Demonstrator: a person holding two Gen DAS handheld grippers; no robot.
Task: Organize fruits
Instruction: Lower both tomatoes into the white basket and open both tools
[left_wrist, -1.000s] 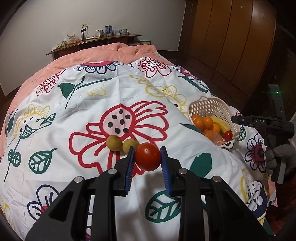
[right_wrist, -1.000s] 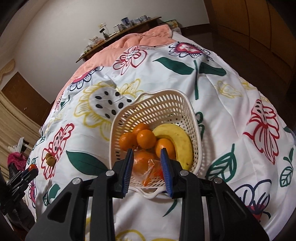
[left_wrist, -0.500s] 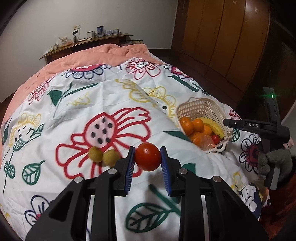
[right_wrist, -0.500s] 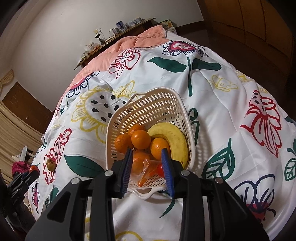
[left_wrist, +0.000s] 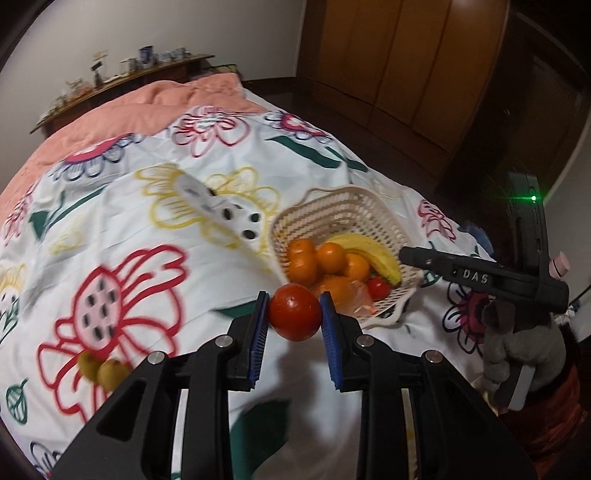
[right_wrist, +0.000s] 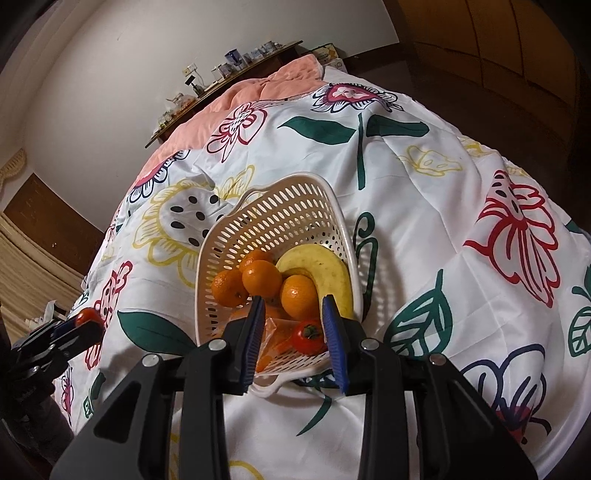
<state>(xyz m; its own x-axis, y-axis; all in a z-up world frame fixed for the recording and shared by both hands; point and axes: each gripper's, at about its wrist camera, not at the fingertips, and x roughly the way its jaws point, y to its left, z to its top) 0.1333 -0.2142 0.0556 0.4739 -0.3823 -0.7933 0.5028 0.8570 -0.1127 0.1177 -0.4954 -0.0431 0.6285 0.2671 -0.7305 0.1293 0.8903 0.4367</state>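
Between the blue pads of your left gripper (left_wrist: 294, 314) sits a red tomato (left_wrist: 294, 312), pinched at its widest part and carried clear of the bed (left_wrist: 155, 236). It hangs just short of the near rim of the white plastic basket (left_wrist: 384, 218), which lies close to the bed's right edge. Inside are several oranges (left_wrist: 330, 257), a banana (left_wrist: 373, 251), a smaller tomato (left_wrist: 377, 287) and a crumpled clear wrapper (right_wrist: 273, 330).

Your right gripper (right_wrist: 293, 336) is nearly closed with nothing pinched, its pads on either side of the basket's near rim.

The risks as I judge them:
- The tomato is round and smooth, so a loose or jolted grip could let it roll out before it clears the rim and drop onto the soft quilt.
- Let go too early and it lands outside the basket, and may roll toward the bed's right edge.
- The basket is light and sits on yielding bedding; nudging its rim could tip it and spill fruit.
- Your two grippers are close together here and could collide.

Two small yellow-green fruits (left_wrist: 101, 370) lie on the bed's left part, well apart from the basket.
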